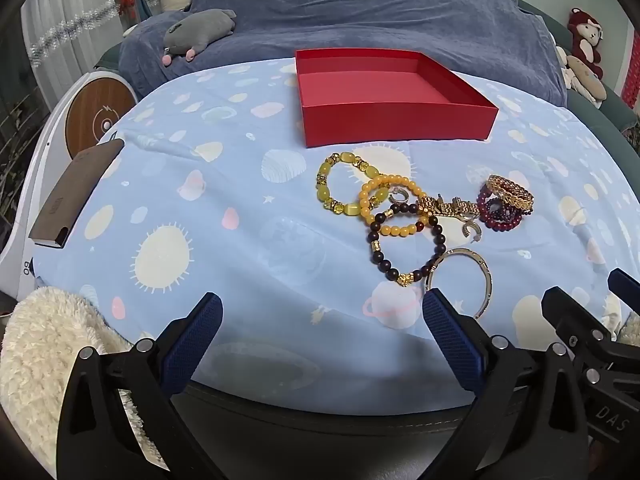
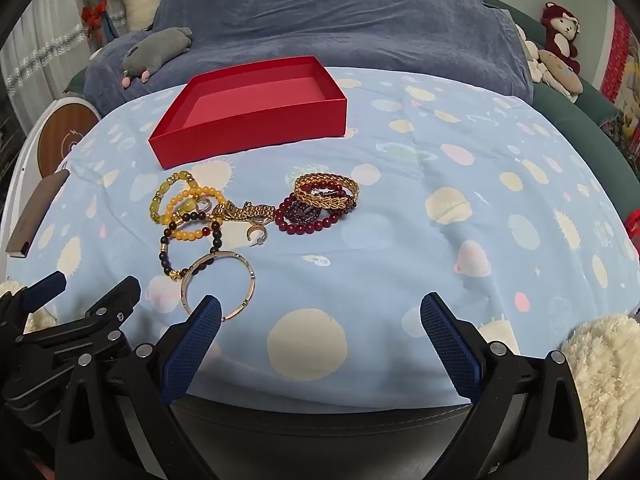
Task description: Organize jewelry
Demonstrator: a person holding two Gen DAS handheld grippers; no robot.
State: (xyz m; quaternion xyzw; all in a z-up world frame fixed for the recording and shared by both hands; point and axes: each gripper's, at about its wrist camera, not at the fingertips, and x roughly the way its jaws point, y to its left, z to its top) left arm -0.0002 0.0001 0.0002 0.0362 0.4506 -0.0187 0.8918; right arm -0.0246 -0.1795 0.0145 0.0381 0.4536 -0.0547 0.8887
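Both our grippers, left gripper (image 1: 322,312) and right gripper (image 2: 320,312), hover with jaws wide and empty. The red box (image 1: 400,120) sits empty at twelve o'clock; the bracelets lie tangled before it. We should lift the metal bangle (image 2: 218,284) first, probably free of the dark bead bracelet (image 1: 404,246).

Both wrist views look forward, low and close over the desk (image 1: 248,208), side by side. Both share the jewelry pile (image 1: 416,216) and red box (image 1: 392,100) ahead of the jaws.
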